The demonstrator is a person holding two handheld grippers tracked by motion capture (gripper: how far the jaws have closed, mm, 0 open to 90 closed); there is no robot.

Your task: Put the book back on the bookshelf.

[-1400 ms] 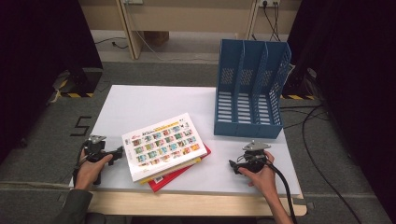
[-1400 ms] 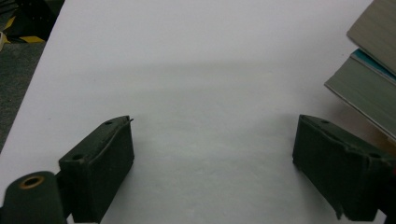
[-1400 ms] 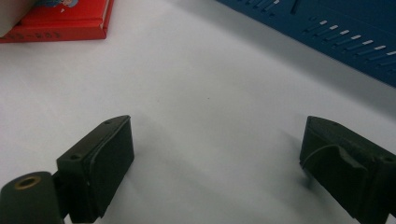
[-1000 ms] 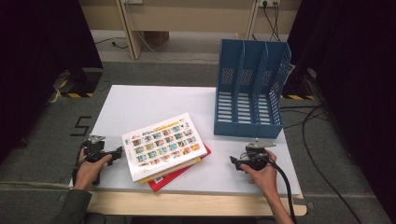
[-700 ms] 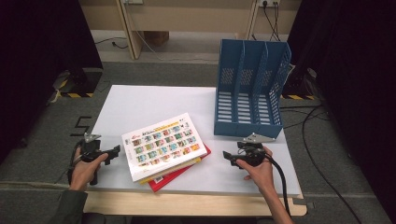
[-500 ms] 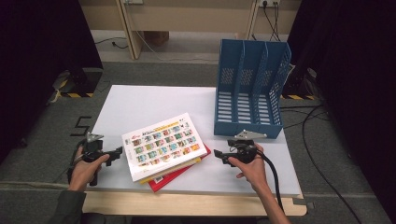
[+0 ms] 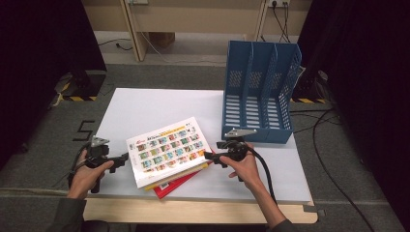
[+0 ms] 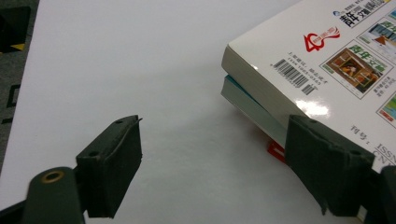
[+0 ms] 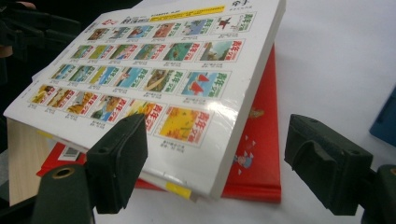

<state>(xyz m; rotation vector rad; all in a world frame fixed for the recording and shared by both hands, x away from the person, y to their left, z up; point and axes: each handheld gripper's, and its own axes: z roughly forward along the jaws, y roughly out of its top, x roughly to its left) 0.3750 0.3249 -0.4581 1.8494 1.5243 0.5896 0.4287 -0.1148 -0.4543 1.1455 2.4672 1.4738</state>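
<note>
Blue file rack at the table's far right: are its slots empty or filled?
Empty. In the high view, the blue file rack stands upright and its slotted floor shows bare in every compartment; the books lie stacked flat beside it.

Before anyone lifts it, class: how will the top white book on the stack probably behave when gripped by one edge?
The top white book looks thick, so probably fairly heavy and stiffish, though its soft cover may sag. Its glossy cover, glinting in the left gripper view, could slip in the tongs. Pushed, it may slide off the red book beneath.

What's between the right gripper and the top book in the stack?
Nothing visible. The right gripper sits at the right edge of the top book with open jaws, bare white table around it. The blue file rack stands behind, clear of the approach.
</note>
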